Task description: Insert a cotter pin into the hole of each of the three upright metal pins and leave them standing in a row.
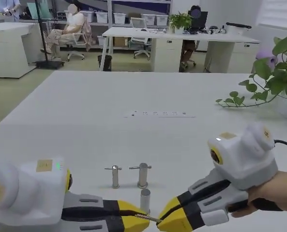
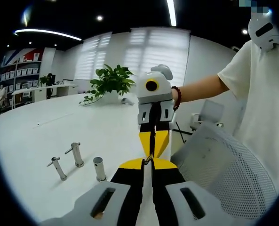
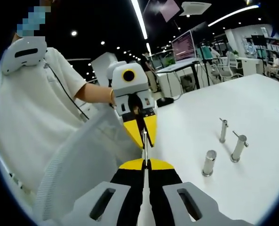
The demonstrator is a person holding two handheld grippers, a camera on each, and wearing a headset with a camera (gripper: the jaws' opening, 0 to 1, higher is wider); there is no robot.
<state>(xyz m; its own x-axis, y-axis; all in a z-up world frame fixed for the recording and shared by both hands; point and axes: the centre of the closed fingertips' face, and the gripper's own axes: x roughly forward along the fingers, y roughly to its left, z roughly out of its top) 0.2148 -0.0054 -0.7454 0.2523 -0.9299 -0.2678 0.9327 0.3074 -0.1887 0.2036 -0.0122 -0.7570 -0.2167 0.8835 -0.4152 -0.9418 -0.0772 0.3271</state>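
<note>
As they are meeting tip to tip, the left gripper [image 1: 133, 214] and right gripper [image 1: 162, 221] are both pinching the thin metal cotter pin [image 1: 148, 218]. This is likely a re-grip for aiming. The bare upright steel pin [image 1: 145, 198] is standing just beyond their tips on the white surface [image 1: 133, 96].

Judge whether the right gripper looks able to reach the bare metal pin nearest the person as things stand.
Probably yes. The bare pin stands just beyond the right gripper, with open table between. But the cotter pin in its jaws also meets the left gripper.
</note>
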